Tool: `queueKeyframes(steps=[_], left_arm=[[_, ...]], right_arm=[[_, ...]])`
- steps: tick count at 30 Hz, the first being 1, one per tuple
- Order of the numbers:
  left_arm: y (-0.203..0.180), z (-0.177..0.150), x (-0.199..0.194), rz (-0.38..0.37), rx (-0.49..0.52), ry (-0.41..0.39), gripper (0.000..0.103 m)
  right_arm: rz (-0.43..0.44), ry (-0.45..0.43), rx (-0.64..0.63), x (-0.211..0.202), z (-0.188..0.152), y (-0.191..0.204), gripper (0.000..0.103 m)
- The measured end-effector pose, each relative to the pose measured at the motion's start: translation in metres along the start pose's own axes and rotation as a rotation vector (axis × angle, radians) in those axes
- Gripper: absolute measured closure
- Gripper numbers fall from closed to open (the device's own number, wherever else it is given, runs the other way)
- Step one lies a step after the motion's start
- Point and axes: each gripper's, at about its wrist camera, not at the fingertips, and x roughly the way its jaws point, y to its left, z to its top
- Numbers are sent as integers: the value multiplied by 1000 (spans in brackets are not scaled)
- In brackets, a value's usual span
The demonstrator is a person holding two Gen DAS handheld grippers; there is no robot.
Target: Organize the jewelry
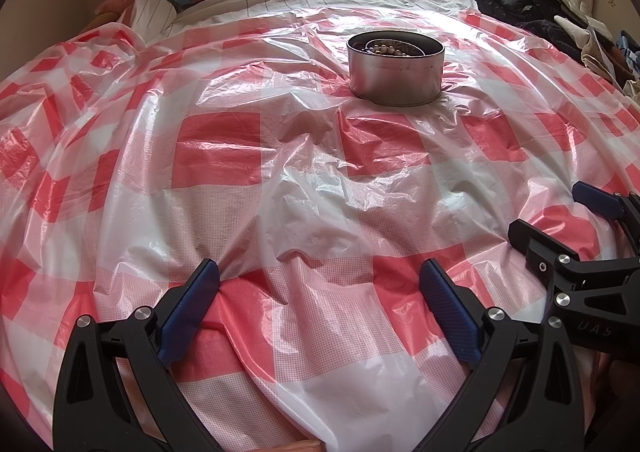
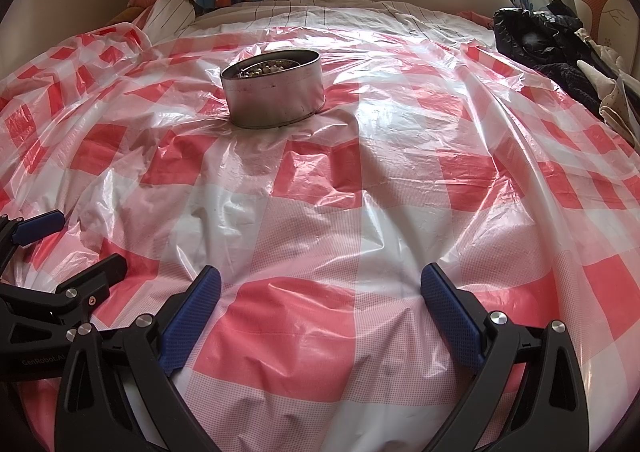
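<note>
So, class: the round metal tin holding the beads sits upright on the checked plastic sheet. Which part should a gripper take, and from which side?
Probably the tin's near wall, from above: one finger inside the open rim, one outside. The tin looks too wide for the open right gripper to span, and the beads lie low inside.

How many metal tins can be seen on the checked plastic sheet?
1. The round metal tin stands alone on the red-and-white plastic sheet, ahead of both open tongs; beads lie inside it. No other tin shows.
</note>
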Motion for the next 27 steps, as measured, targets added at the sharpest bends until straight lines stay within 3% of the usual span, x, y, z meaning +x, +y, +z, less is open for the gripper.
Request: queueKeyframes(steps=[27], left_arm=[[6, 0, 0, 2, -29, 11, 7]], right_arm=[[-4, 2, 8, 0, -1, -4, 7]])
